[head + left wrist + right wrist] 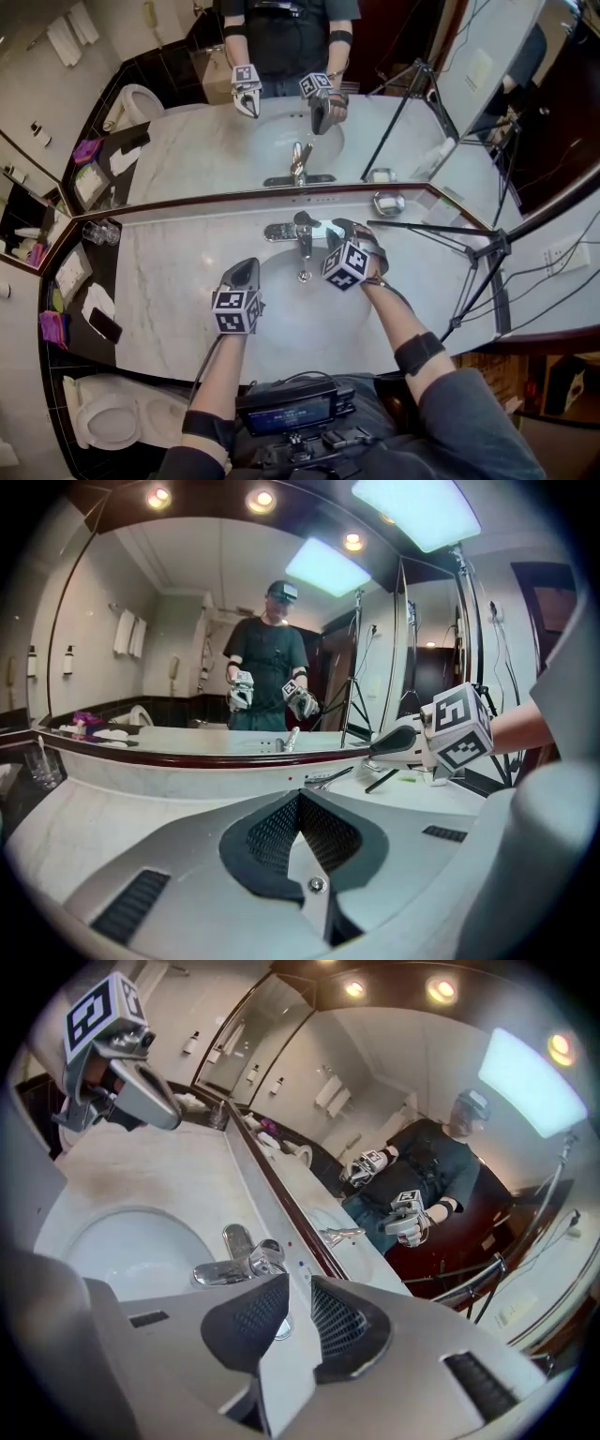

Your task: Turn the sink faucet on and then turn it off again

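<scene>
The faucet [302,234] stands at 12 o'clock on the sink [286,314], at the back of the marble counter [169,281] just under the mirror [281,103], its spout reaching out over the bowl. The right gripper [336,228] hangs at about 3 o'clock from the faucet, very near it. In the right gripper view its jaws [300,1290] stand a little apart with only a narrow gap between the pads, and nothing is in that gap. The faucet [239,1258] lies just beyond the left pad at about 10 o'clock, seemingly clear of it, though the angle makes that hard to confirm. The left gripper [247,266] hovers over the sink's rim at about 8 o'clock from the faucet, well apart from it. In the left gripper view its jaws [298,801] are closed together on nothing. A glass [101,232] sits at 9 o'clock on the counter's far left, and a tripod [480,253] stands at 3 o'clock beyond the counter's right end.
</scene>
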A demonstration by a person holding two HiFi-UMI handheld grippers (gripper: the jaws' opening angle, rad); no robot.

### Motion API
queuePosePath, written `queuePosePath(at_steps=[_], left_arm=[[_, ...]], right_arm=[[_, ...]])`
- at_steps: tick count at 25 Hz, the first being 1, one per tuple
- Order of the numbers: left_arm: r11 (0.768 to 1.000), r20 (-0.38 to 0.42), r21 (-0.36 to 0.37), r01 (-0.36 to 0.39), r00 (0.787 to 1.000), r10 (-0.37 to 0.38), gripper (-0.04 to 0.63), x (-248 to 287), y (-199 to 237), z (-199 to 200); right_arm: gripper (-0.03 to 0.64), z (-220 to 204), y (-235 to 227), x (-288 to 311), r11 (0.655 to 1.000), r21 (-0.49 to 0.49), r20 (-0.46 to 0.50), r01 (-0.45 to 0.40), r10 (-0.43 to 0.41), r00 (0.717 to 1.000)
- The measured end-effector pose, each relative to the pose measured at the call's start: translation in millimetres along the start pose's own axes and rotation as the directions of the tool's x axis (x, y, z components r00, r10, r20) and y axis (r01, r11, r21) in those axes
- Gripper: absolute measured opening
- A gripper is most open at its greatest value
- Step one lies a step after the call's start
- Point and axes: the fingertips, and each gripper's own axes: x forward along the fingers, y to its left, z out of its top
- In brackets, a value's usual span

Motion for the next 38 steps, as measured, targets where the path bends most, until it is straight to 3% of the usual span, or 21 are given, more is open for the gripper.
queuePosePath(at_steps=[3,6,8,10,15,22,24,30,38], left_arm=[[1.000,0.004,-0.002,0.003,1.000,-0.003,0.003,-0.8,-1.6,0.9],[1.000,0.008,-0.005,0.005,1.000,-0.005,0.003,-1.2,-2.2,1.4],[1.000,0.012,-0.010,0.006,1.000,-0.006,0.003,-2.2,-2.4,2.3],[1.000,0.019,-0.015,0.006,1.000,-0.006,0.003,-3.7,-3.3,3.8],[1.000,0.037,-0.014,0.010,0.999,-0.010,0.003,-7.9,-6.7,8.9],[0.999,0.044,-0.033,0.012,0.999,-0.011,0.003,-14.2,-6.1,8.9],[0.999,0.044,-0.044,0.014,0.999,-0.012,0.002,-14.9,-6.2,7.7],[1.000,0.040,-0.027,0.008,0.999,-0.007,0.003,-16.6,-7.9,4.7],[1.000,0.024,-0.005,0.001,1.000,-0.001,0.003,-14.6,-8.7,4.2]], right_arm=[[0.056,-3.3,-1.1,-16.1,0.991,0.132,0.038,-0.002,-0.003,0.999],[0.022,-8.5,2.6,-29.2,0.985,0.172,0.054,0.003,-0.012,0.998],[0.020,-13.0,6.9,-35.8,0.980,0.200,0.061,0.000,-0.013,0.998],[0.020,-18.6,9.5,-42.6,0.955,0.296,0.077,-0.016,-0.007,0.997],[0.018,-28.1,5.6,-63.8,0.790,0.608,0.147,-0.077,-0.017,0.989],[0.018,-50.0,12.9,-77.1,0.638,0.760,0.198,-0.126,-0.043,0.979],[0.018,-53.0,15.0,-80.0,0.610,0.780,0.208,-0.138,-0.045,0.977],[0.018,-62.3,22.2,-81.9,0.578,0.802,0.213,-0.151,-0.040,0.976],[0.020,-61.6,22.8,-70.2,0.595,0.789,0.213,-0.153,-0.032,0.976]])
